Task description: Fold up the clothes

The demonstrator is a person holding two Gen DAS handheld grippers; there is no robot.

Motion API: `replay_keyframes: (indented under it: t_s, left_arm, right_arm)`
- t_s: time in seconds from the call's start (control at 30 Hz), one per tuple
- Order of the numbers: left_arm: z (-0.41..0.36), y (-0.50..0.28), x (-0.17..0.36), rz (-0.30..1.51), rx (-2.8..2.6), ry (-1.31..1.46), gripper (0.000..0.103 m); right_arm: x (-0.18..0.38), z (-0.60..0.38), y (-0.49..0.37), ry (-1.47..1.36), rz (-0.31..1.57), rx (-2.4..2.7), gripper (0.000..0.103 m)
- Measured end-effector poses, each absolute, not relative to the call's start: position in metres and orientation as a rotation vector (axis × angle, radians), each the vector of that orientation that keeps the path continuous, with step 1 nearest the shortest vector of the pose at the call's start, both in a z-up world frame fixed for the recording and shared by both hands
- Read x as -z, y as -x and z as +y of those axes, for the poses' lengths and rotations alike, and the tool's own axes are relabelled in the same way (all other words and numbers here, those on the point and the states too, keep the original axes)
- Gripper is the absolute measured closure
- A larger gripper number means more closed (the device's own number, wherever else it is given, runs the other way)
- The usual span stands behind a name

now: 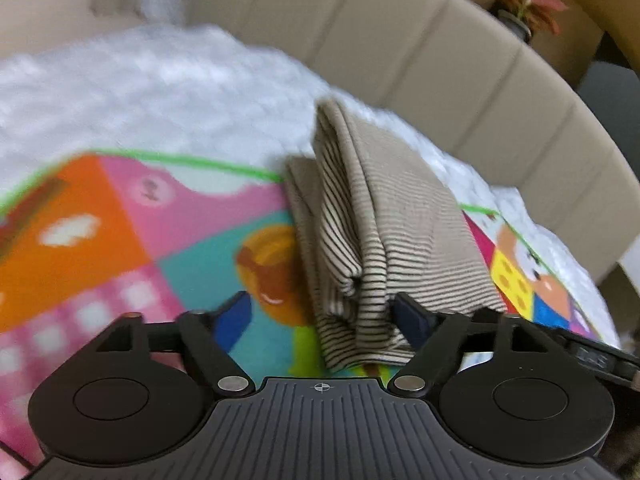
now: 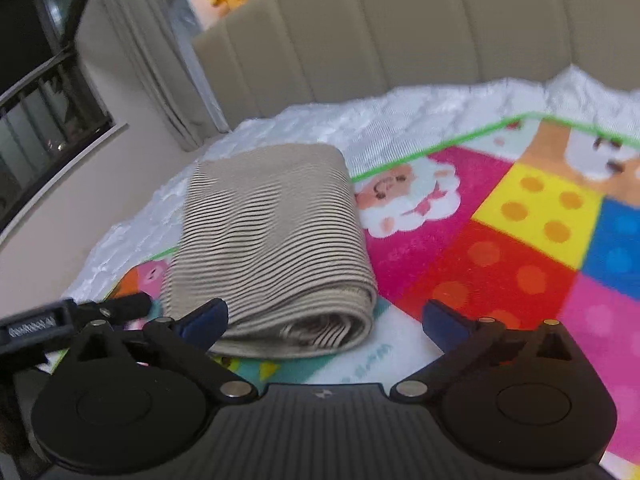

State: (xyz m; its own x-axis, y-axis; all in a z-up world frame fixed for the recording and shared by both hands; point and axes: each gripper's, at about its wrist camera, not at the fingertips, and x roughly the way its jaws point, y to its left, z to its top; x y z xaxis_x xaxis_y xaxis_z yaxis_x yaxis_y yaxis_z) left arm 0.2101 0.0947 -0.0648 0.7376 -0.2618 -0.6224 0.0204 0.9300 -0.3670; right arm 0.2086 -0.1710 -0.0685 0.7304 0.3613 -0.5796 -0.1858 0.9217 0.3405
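Beige padded headboard (image 2: 400, 32) behind white blanket (image 1: 140, 92) (curtain (image 2: 152, 60) beside dark window (image 2: 36, 80)).

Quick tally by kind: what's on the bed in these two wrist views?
Folded beige black-striped garment: 1
Colourful cartoon-print play mat: 1
White fluffy blanket: 1
Handheld grippers: 2, left gripper and right gripper, both with jaws open
Total: 5

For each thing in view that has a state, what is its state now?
Striped garment: folded into a compact bundle, lying on the mat.
Mat: spread flat on the white blanket.
Left gripper: jaws open, garment edge between them.
Right gripper: jaws open, holding nothing.
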Motion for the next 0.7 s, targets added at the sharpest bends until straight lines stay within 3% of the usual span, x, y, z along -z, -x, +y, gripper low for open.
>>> replay_keyframes:
  t_s: [0.07,0.27,0.43,0.7]
  left_arm:
    - [0.092,-0.187,0.050,0.677,0.099,0.309,0.007]
    - [0.085,-0.101,0.002,0.589,0.015,0.230,0.000]
    - [0.061,-0.036,-0.032,0.515,0.001,0.151,0.000]
    - [0.008,-0.017,0.006,0.603,0.031,0.016,0.000]
  right_arm:
    - [0.053,-0.171,-0.188,-0.221,0.659,-0.305,0.000]
    - [0.008,-0.184,-0.125,-0.173,0.621,-0.308,0.000]
    - [0.006,-0.198,-0.077,-0.151,0.580,-0.303,0.000]
    - [0.012,-0.181,-0.070,-0.027,0.568,-0.322,0.000]
